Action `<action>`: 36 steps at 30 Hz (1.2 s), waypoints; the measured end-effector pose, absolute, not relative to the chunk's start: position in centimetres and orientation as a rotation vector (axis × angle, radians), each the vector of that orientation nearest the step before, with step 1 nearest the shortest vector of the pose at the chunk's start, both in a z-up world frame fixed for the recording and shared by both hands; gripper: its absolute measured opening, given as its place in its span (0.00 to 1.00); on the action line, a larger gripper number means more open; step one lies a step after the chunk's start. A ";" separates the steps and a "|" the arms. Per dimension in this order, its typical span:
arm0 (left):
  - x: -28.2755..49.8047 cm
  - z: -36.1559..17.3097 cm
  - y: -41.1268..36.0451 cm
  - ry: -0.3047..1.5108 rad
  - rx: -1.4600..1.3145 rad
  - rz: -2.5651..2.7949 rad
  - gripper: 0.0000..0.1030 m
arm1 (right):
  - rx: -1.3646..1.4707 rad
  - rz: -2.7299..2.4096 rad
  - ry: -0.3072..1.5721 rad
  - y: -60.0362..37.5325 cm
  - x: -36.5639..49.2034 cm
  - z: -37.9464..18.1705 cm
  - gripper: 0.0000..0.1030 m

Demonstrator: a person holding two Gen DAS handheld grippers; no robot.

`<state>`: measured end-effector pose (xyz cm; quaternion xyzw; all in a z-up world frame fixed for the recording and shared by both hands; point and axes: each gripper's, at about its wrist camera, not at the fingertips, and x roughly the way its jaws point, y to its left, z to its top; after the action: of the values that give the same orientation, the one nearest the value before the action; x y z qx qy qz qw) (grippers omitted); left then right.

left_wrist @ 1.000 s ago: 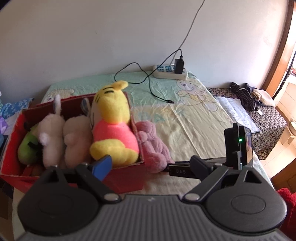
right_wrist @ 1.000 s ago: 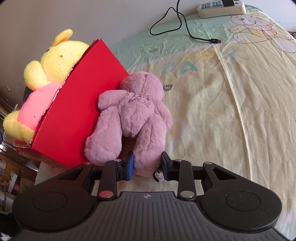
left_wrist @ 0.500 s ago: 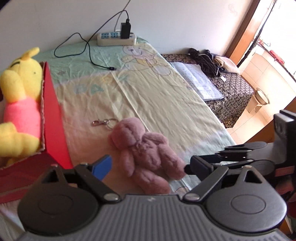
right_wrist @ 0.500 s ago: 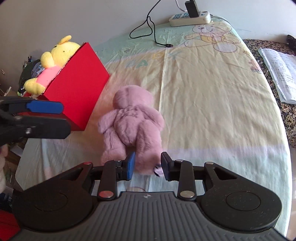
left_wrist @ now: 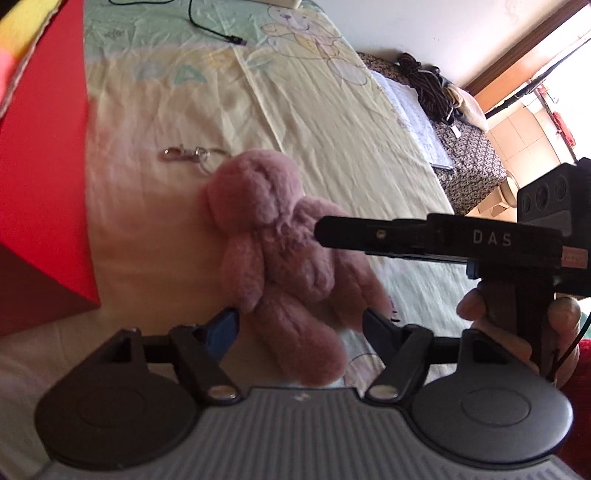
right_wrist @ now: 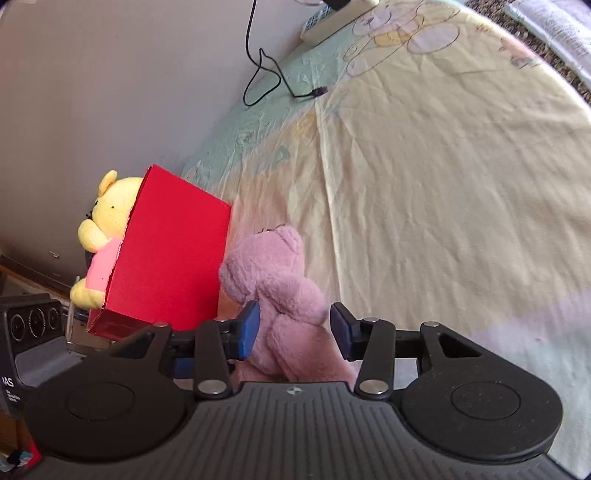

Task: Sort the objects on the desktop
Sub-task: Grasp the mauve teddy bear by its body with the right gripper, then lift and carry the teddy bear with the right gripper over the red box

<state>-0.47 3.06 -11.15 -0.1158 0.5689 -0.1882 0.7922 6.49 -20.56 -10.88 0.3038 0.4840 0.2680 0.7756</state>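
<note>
bear legs point(right_wrist: 295, 354): lower ends hidden behind the right tongs' body
yellow toy point(right_wrist: 107, 236): mostly hidden behind the red box point(right_wrist: 170, 254), left of the right tongs
power strip point(right_wrist: 336, 18): cut off by the top edge, far ahead
left tongs' pads: contact with the bear unclear

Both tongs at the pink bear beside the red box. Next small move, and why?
Probably finish closing the left tongs on the pink bear's legs. Its jaws have just been closing with the legs between them, pads not yet pressing. The right tongs have just been opening, a gap showing on one side. The bear lies on the sheet, outside the red box.
</note>
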 end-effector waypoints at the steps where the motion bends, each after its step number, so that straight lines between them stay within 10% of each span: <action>1: -0.4 -11.4 2.9 1.228 -0.239 -0.398 0.68 | 0.667 0.603 1.068 -20.2 7.0 -11.3 0.46; 14: -1.1 -9.5 -0.4 1.153 -0.051 -0.475 0.54 | 0.751 0.638 1.103 -21.5 5.8 -9.9 0.33; 36: -5.5 5.2 12.4 0.654 0.009 -0.415 0.54 | 0.668 0.727 0.567 -11.8 1.4 5.6 0.29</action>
<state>-5.54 12.37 5.17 0.0042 0.3187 -0.2025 0.9260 1.44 -11.83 5.59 0.3160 0.2684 0.3441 0.8424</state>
